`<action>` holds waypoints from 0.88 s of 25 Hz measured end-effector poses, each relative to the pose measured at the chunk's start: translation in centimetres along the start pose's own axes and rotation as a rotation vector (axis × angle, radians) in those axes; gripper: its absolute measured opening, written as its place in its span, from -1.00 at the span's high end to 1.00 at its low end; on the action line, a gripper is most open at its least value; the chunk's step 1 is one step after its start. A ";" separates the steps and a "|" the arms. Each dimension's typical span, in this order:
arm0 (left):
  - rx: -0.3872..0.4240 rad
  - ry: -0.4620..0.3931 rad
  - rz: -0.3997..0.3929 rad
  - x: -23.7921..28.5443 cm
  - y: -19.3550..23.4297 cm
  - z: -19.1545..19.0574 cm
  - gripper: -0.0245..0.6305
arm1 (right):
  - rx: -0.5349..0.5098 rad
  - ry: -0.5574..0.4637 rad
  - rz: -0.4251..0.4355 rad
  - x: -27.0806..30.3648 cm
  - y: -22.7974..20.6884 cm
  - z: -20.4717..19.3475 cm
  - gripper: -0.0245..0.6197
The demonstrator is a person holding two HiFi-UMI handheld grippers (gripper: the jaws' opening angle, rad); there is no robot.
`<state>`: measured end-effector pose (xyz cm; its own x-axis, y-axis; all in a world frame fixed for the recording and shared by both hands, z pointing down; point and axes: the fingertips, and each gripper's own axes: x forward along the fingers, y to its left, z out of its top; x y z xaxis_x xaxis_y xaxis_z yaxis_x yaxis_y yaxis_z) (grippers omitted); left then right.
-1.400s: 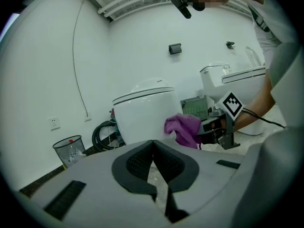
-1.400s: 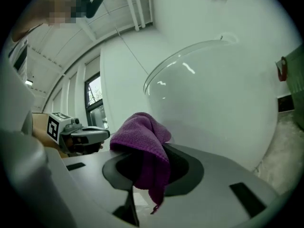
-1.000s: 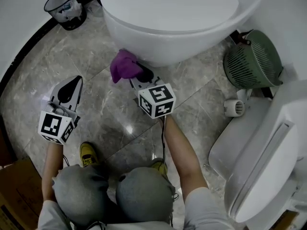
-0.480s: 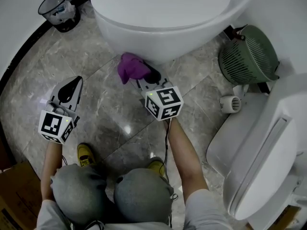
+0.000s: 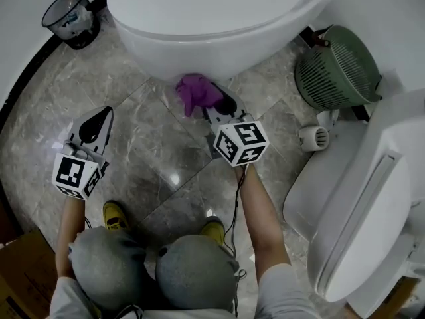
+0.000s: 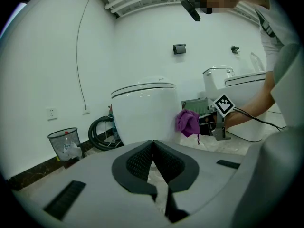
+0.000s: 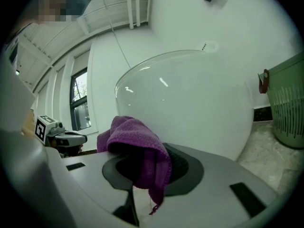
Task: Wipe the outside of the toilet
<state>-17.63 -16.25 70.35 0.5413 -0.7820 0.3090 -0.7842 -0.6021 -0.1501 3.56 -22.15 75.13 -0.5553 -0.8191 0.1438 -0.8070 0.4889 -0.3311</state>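
A white toilet with its lid down fills the top of the head view; its curved front also shows in the left gripper view and right gripper view. My right gripper is shut on a purple cloth and holds it low against the bowl's front, near the floor. The same cloth shows beside the bowl in the left gripper view. My left gripper hangs over the floor to the left, shut with nothing in it, well apart from the toilet.
A second white toilet stands at the right. A green basket lies behind it, with a small white fitting on the floor. A mesh waste bin sits at the back left by the wall. A cardboard box is at the bottom left.
My right gripper has carried the purple cloth rightward along the base of the bowl. The left gripper has stayed where it was.
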 end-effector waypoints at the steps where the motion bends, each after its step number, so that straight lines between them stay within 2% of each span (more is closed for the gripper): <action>1: 0.000 0.002 -0.002 0.1 -0.1 0.0 0.87 | 0.021 -0.012 -0.015 -0.4 -0.8 0.2 0.57; 5: 0.002 0.012 -0.011 0.5 -0.4 -0.2 0.87 | 0.115 -0.059 -0.084 -1.5 -4.1 1.1 0.58; 22: 0.025 0.058 -0.009 1.1 -0.2 -1.3 0.87 | 0.237 -0.045 -0.234 -2.2 -11.1 -1.0 0.59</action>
<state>-17.27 -16.76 71.92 0.5295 -0.7662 0.3640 -0.7709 -0.6137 -0.1704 13.57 -25.53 79.40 -0.3465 -0.9159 0.2026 -0.8395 0.2064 -0.5026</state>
